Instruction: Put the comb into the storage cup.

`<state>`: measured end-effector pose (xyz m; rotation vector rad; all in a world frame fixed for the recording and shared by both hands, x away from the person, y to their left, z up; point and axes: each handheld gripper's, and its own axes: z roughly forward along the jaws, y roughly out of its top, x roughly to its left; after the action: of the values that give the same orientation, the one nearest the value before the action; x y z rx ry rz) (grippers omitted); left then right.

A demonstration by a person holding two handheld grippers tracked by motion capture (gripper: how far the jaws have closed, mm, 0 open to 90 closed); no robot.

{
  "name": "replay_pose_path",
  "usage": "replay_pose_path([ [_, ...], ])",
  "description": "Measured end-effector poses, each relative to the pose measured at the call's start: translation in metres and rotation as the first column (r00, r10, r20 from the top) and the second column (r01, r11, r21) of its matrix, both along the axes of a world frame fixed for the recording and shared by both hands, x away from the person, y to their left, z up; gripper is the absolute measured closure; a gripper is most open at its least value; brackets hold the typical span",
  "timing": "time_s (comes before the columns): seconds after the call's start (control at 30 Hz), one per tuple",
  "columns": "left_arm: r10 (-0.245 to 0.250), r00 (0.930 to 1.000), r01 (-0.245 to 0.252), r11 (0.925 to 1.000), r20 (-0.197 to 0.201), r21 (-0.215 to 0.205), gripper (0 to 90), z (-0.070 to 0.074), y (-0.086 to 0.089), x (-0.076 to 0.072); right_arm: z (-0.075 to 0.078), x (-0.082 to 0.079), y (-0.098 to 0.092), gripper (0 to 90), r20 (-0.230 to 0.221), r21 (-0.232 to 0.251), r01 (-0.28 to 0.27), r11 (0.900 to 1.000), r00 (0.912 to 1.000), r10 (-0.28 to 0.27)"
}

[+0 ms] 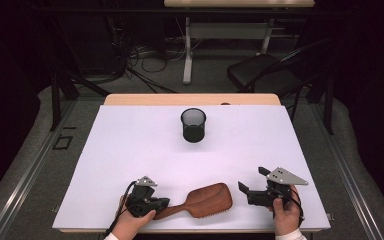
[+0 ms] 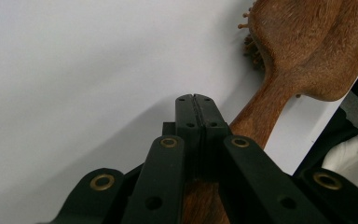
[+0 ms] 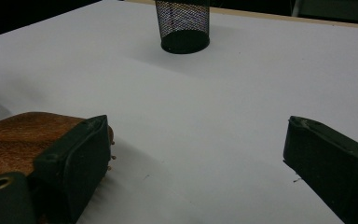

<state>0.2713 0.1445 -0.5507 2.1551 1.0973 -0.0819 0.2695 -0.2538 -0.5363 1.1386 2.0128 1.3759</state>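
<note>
A wooden hairbrush lies bristles down near the table's front edge, its handle pointing left. My left gripper rests at that handle's end. In the left gripper view the left gripper has its jaws pressed flat together with nothing between them, and the hairbrush handle runs underneath them. My right gripper sits just right of the brush head, open and empty. In the right gripper view the right gripper has its jaws wide apart, with the hairbrush behind its left jaw.
A black mesh cup stands upright at the middle back of the white table; the mesh cup is far ahead of the right gripper. A black chair and another desk stand beyond the table.
</note>
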Motion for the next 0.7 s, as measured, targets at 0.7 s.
replay_pose_path([
  [0.7,0.025,0.9993,-0.025,0.9995,0.026,-0.018,84.3,0.0037,0.0079,0.005,0.0003,0.0002,-0.0003,7.1,-0.001,-0.001,-0.002,1.0,1.0,0.002],
])
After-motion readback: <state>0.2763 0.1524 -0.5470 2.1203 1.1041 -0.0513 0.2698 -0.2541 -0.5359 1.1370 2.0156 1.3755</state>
